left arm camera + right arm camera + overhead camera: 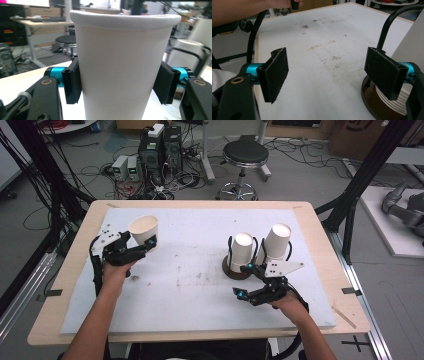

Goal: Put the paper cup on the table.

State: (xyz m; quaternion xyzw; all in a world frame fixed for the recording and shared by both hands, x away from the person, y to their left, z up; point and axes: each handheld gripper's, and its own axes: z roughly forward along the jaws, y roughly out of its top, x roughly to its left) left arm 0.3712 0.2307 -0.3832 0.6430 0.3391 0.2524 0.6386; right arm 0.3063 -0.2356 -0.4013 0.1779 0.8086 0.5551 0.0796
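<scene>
The left tool [148, 243] grips a white paper cup with a rolled rim [144, 231] at the left side of the white-covered wooden bench [200, 250], its two black pads pressed flat against opposite sides of the cup wall. In the left gripper view the cup [120, 70] stands nearly upright between the pads [73, 83], mouth up, its long axis running bottom to top; in the high view the open mouth tips slightly toward the person's left and away, and the cup looks lifted off the surface (no base contact can be made out).

The right tool [244, 280] hovers near the bench's right side with its jaws spread wide and nothing between them — in the right gripper view the stained white surface [322, 50] shows through the gap. Just beyond it sits a round dark brown base with black wire loops [235, 270], carrying stacked white paper cups [242, 251] with a second white stack [276, 242] just beside, both tilted a little to the right. The ridged lower rims of one stack [392, 98] appear beside the right pad.

Behind the bench, a black round stool [245, 155] stands on the floor.
</scene>
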